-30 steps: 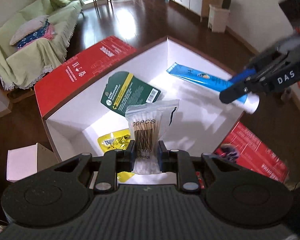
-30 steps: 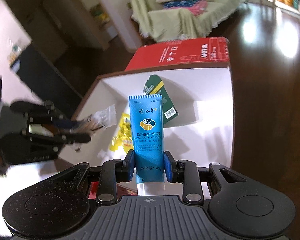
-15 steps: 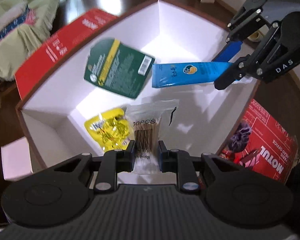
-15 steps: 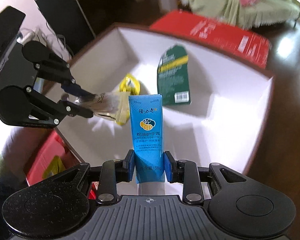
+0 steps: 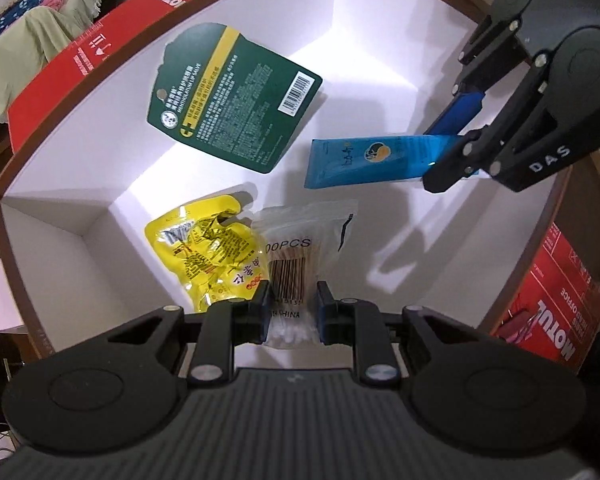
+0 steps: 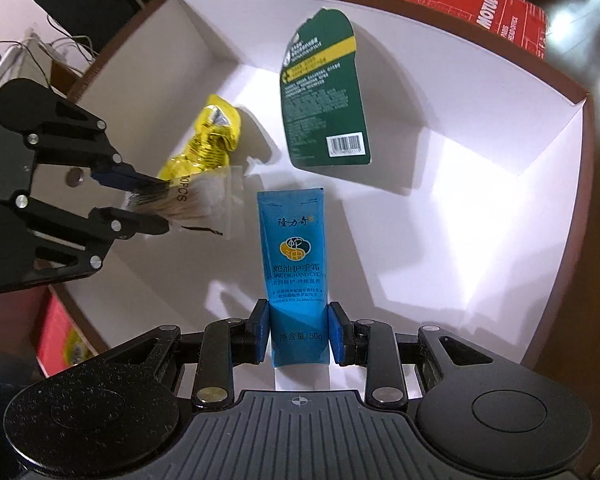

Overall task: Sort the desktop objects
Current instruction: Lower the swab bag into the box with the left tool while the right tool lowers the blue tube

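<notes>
The left hand-held gripper (image 5: 290, 306) is clamped on the lower end of a clear swab bag (image 5: 300, 256), held over the white floor of an open box (image 5: 380, 80). From that camera, a yellow packet (image 5: 204, 252) lies at 9 o'clock of the bag, touching it, and a green card (image 5: 236, 96) lies flat towards 11 o'clock. The right hand-held gripper (image 6: 298, 332) pinches a blue tube (image 6: 296, 264) near its cap end, the tube pointing into the box just beside the bag (image 6: 204, 200).

In the box (image 5: 80, 128), card (image 5: 236, 96) lies behind pouch (image 5: 208, 256).
</notes>
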Motion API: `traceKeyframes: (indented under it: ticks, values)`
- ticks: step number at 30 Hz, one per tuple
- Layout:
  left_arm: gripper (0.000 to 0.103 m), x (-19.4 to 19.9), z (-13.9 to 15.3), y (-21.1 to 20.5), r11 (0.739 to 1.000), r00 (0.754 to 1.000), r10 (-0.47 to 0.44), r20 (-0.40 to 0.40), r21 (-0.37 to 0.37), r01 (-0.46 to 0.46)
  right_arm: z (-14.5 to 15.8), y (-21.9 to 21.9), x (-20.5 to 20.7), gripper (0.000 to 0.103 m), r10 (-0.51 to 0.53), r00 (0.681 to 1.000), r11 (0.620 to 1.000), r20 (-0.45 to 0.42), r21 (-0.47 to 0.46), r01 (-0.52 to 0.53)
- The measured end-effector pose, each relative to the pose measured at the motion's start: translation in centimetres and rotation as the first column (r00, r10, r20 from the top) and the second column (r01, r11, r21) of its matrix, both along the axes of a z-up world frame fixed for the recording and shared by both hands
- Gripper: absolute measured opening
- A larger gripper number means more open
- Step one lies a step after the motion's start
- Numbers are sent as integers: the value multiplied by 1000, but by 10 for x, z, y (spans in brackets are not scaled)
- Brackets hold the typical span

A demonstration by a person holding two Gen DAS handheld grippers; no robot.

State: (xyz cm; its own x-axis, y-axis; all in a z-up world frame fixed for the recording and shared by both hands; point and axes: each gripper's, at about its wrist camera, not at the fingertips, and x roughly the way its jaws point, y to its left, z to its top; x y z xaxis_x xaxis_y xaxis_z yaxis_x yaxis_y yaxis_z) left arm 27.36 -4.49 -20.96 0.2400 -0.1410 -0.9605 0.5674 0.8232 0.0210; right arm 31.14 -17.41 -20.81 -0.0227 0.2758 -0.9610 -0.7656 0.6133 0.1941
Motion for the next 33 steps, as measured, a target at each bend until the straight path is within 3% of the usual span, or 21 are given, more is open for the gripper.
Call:
traceKeyframes:
  ticks: [10, 12, 13, 26, 33]
  values:
    - [21, 4, -12, -4, 1000, 999, 22, -27, -12, -22, -13, 11, -4, 31, 21, 997, 999, 78, -43, -17]
    - [43, 3, -13, -4, 1000, 999, 27, -31, -13, -27, -14, 11, -4, 56, 11, 996, 999, 86, -39, -8]
    - [47, 3, -13, -4, 999, 999, 28, -29, -13, -29, -14, 11, -5, 61, 7, 996, 999, 93, -37, -4]
    - [53, -1, -3, 0, 998, 998, 69, -10, -13, -69, -1, 2, -12, 62, -46, 995, 999, 92, -3, 47]
    - [64, -6, 13, 4, 994, 994, 107, 27, -7, -107, 7, -8, -21, 62, -112, 990, 994, 91, 29, 110]
